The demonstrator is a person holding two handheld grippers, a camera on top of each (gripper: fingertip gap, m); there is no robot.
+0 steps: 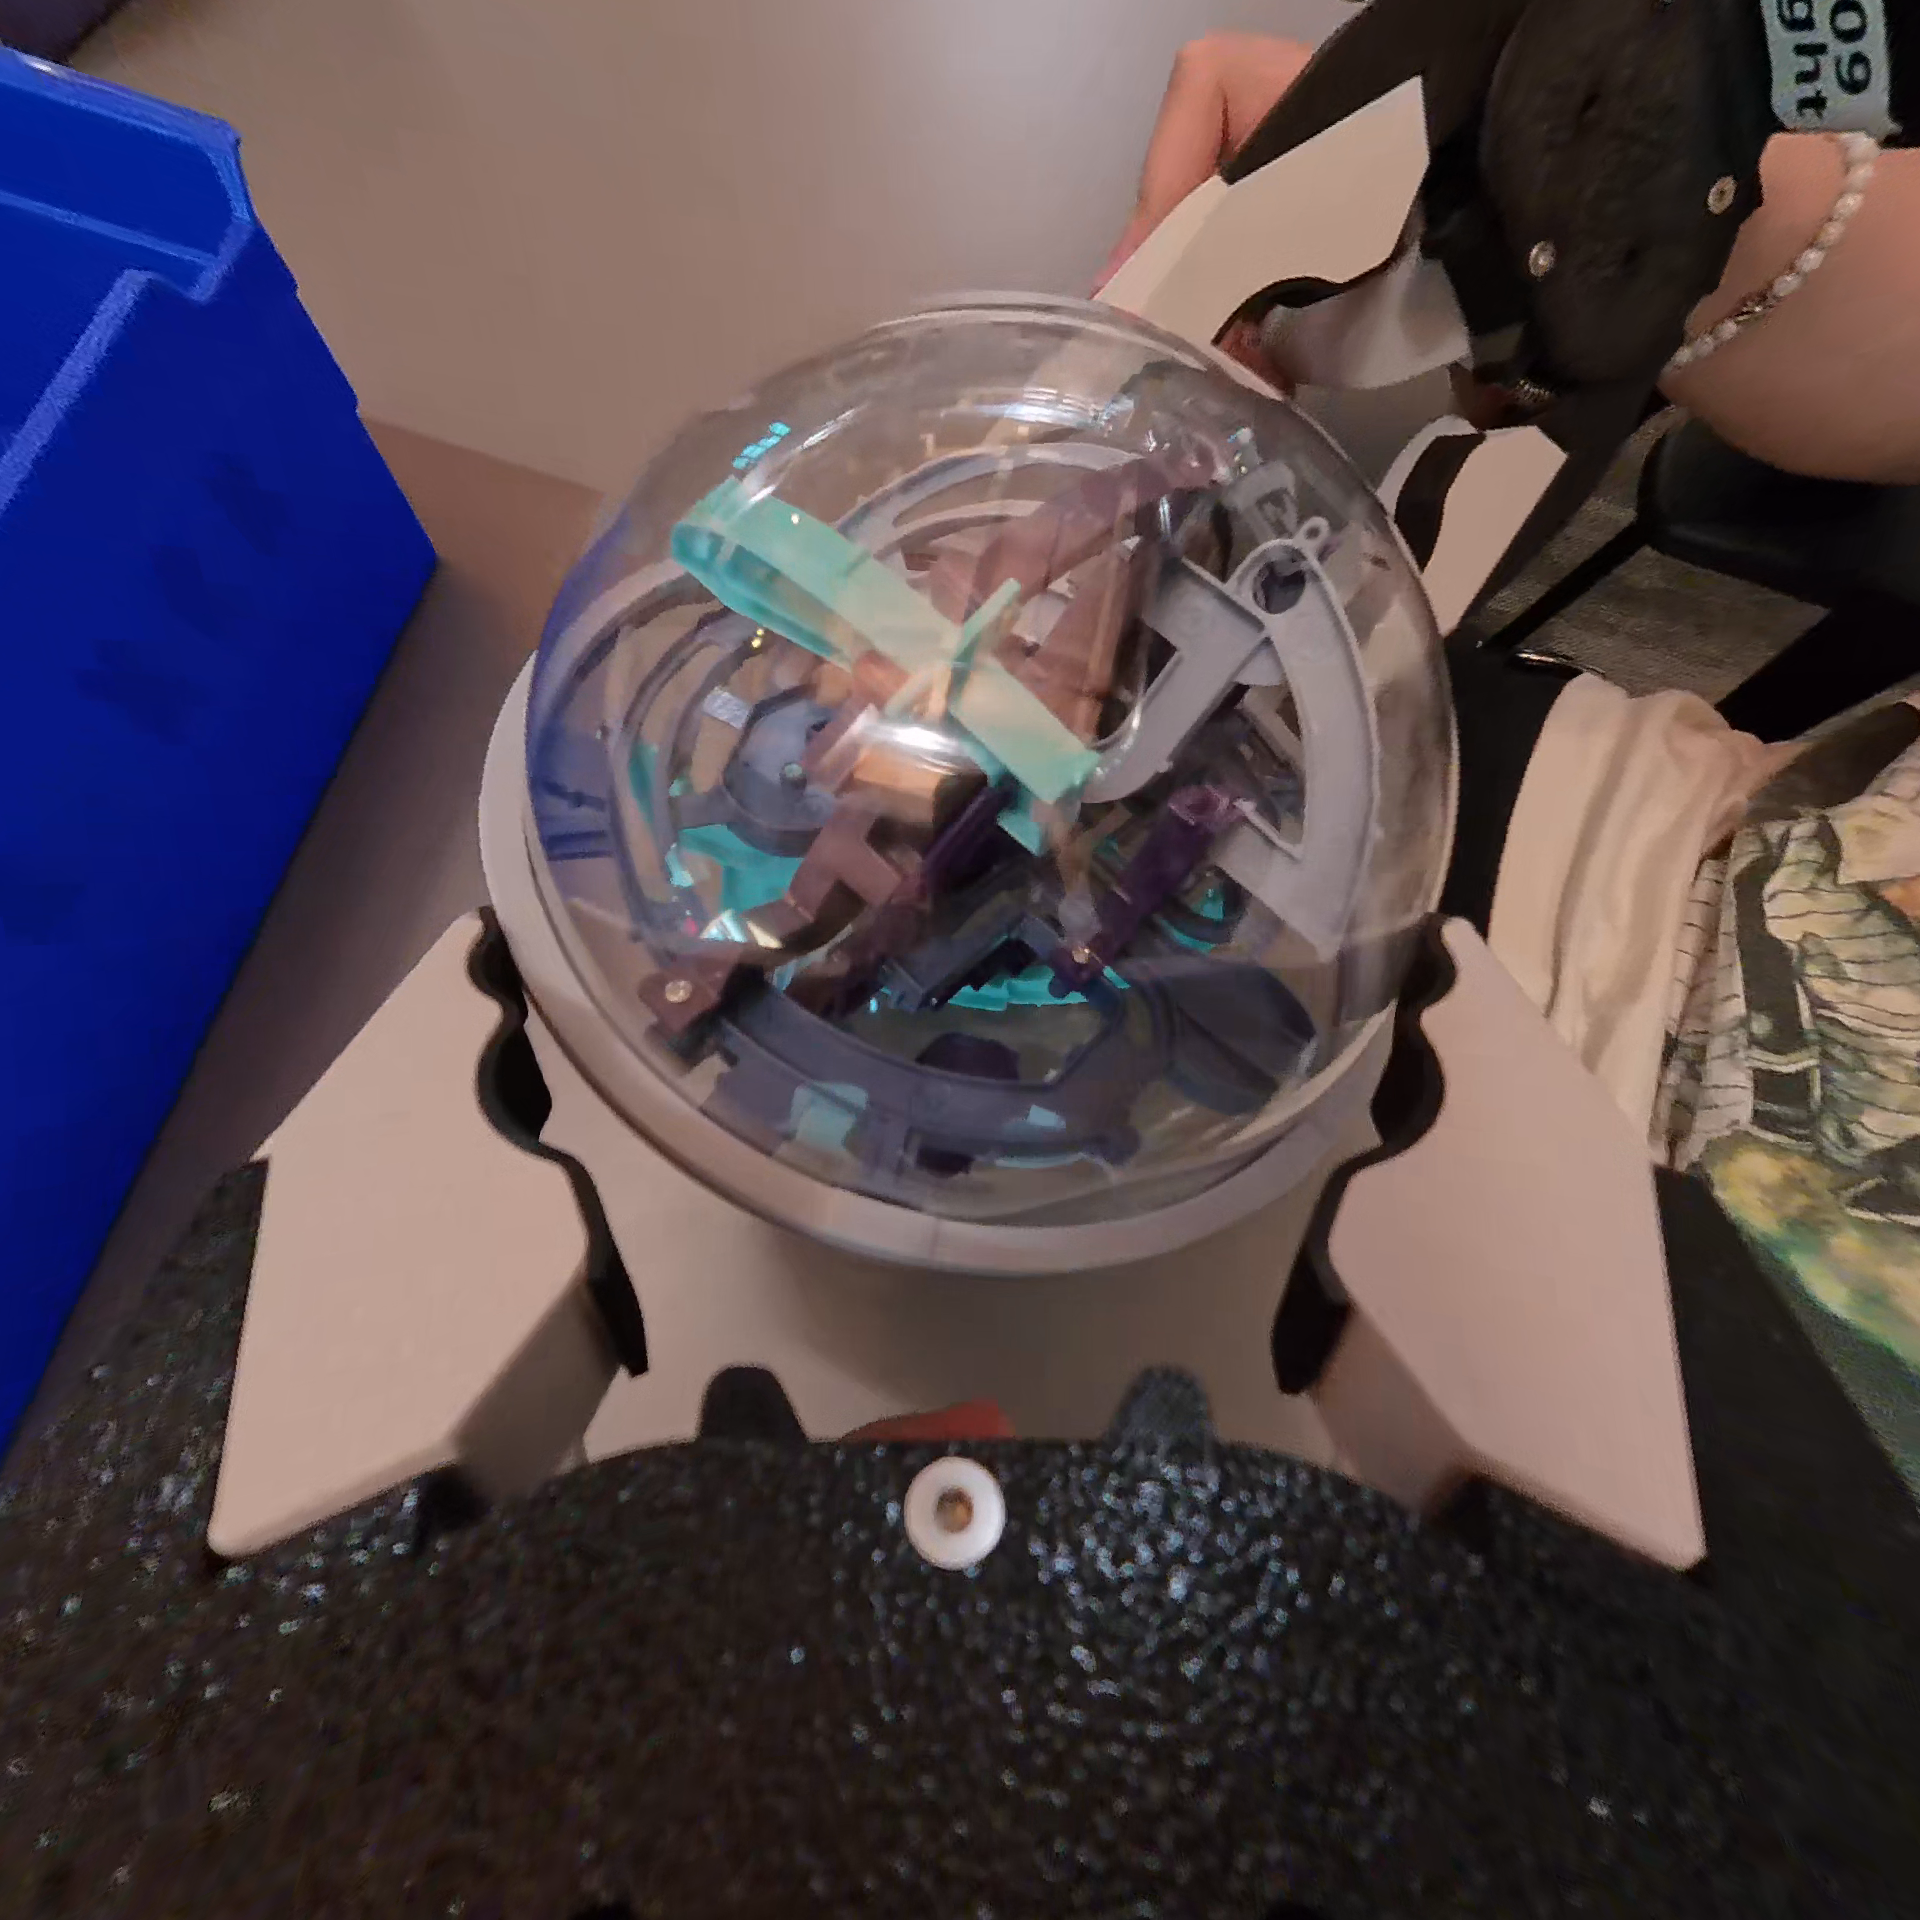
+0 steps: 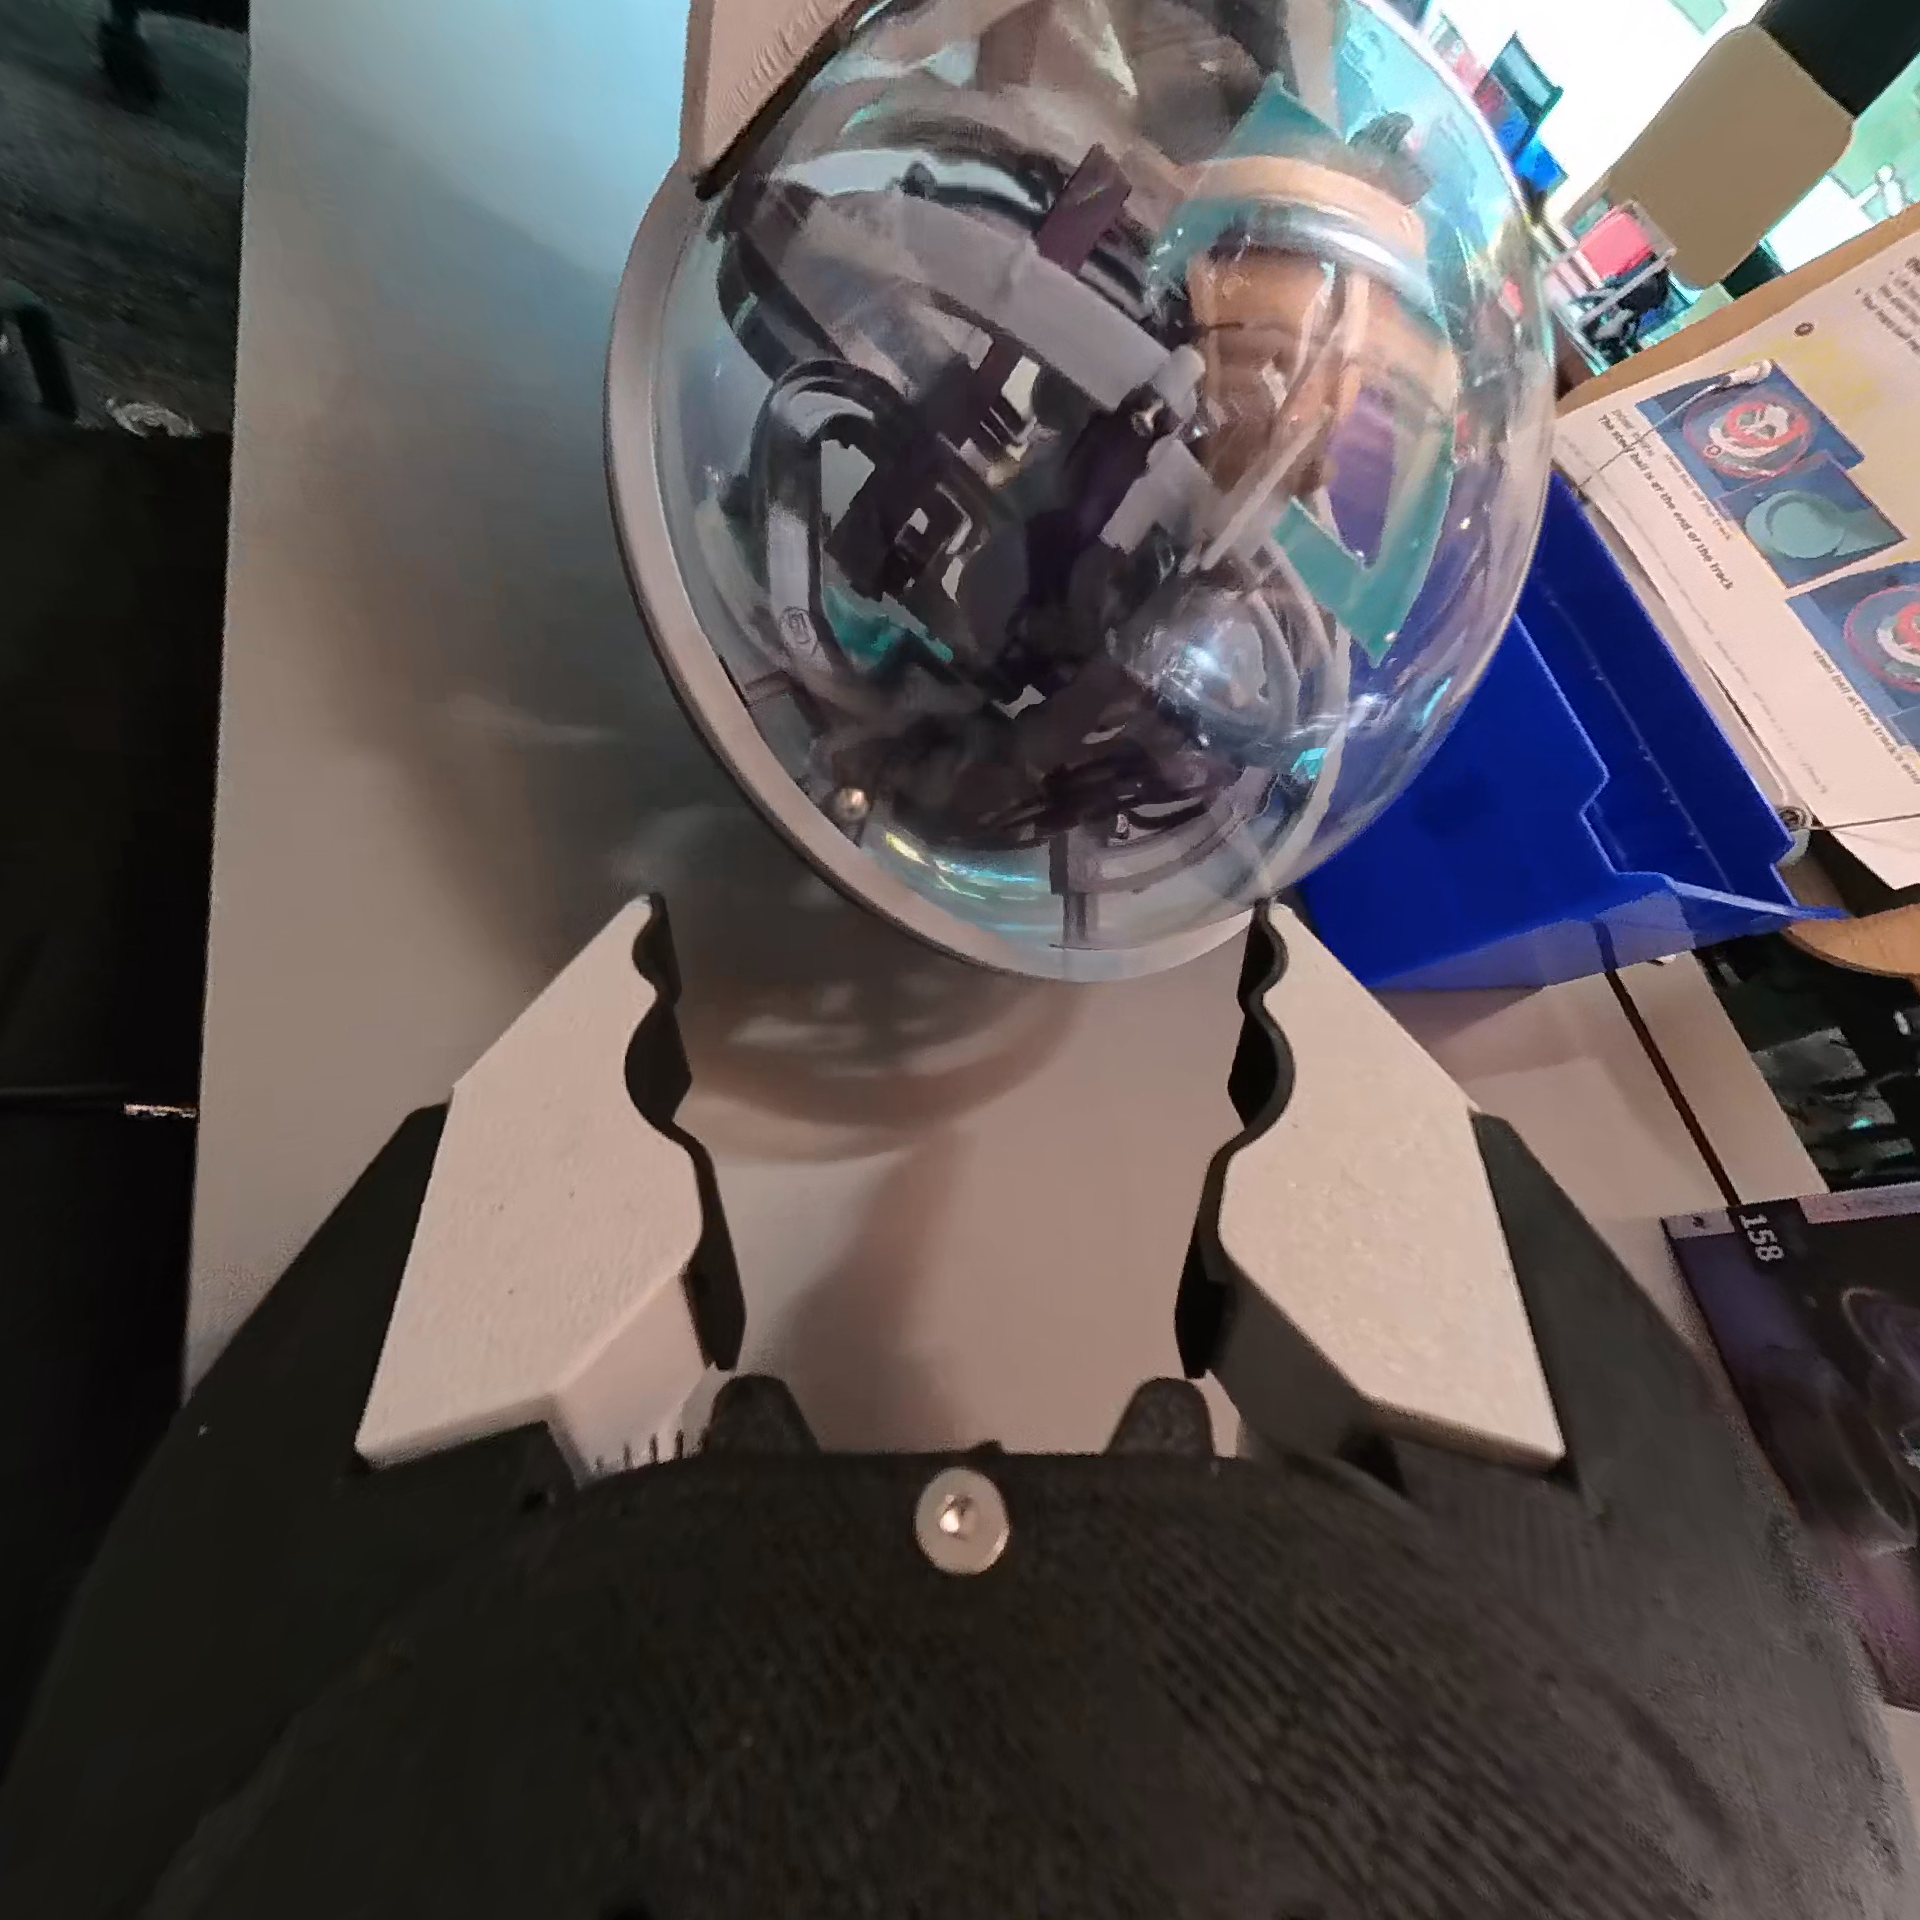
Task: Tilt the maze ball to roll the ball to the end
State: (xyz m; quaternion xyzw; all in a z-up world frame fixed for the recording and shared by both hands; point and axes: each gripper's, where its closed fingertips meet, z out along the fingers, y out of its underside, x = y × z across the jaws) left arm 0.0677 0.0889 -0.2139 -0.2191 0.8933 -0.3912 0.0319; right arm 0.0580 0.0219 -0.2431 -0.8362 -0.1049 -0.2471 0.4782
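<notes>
The maze ball (image 1: 977, 790) is a clear sphere with a grey rim and grey, purple and teal tracks inside. My left gripper (image 1: 966, 987) has its jaws spread wide and pressed on both sides of the sphere, holding it tilted above the white table (image 2: 416, 520). In the right wrist view the maze ball (image 2: 1081, 468) hangs over its shadow, and a small steel ball (image 2: 854, 800) sits low near the rim. My right gripper (image 2: 956, 920) is open, with its right fingertip (image 2: 1262, 935) at the sphere's lower rim. It also shows beyond the sphere in the left wrist view (image 1: 1299, 270).
A blue bin (image 1: 156, 623) stands close to the left of the sphere, and it shows in the right wrist view (image 2: 1558, 810). Printed sheets (image 2: 1766, 499) and a dark card (image 2: 1829, 1403) lie at the right. A person's arm (image 1: 1808, 312) is at the upper right.
</notes>
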